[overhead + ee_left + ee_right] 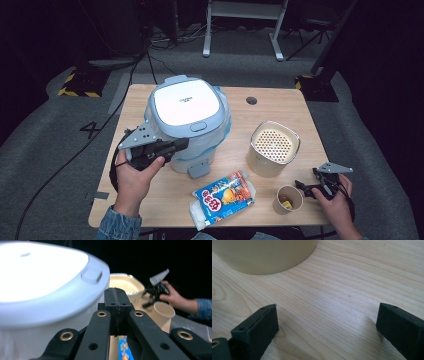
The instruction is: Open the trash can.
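light: bright tabletop, dark surroundings | glare: blown-out white cooker lid | focus: soft, grainy

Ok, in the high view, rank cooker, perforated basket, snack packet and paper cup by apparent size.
1. Cooker, clearly largest.
2. Perforated basket and snack packet: look alike, not ranked.
3. Paper cup, smallest.

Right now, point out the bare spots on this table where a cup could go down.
Free: the back right corner of the table, behind the perforated basket near the cable hole; also the left front strip beside the snack packet. Crowded: the front right, where basket, paper cup and right claw sit close together.
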Available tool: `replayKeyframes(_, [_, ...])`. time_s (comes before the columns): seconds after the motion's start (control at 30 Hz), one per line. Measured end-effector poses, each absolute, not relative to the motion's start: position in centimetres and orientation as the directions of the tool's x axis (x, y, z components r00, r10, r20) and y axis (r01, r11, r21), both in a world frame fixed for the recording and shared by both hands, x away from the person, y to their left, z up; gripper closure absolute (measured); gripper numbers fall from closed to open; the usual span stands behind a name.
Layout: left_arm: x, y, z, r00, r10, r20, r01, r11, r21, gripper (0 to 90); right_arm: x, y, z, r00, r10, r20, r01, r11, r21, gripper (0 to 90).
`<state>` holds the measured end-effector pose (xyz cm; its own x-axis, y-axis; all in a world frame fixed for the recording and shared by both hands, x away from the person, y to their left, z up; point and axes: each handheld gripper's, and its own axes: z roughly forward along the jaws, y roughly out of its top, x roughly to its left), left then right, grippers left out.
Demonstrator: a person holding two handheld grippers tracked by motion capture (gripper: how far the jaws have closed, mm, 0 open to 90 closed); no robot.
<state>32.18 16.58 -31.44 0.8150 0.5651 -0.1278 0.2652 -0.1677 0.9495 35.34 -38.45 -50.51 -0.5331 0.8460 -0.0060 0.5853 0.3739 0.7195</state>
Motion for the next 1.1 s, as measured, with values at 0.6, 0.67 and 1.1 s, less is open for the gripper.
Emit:
replayKeyframes(0.6, [35.3,13.5,-29.6,0.778,0.624,-0.064,0.279,-0.253,0.926,90.0,35.3,-38.5,-50.5,-0.534,0.846,-0.007,0.585,0.375,0.719,4.1])
replayKeyframes(0.67, [35.3,13.4,-29.4,0.775,0.629,-0.059,0.285,-0.265,0.921,90.0,35.3,-38.5,-50.5,-0.534,0.846,-0.007,0.585,0.376,0.719,4.1])
replayKeyframes(1.1, [35.0,12.6,-28.4,0.773,0.634,0.015,0.296,-0.383,0.875,90.0,35.3,-38.5,-50.5,-0.534,0.846,-0.007,0.585,0.375,0.719,4.1])
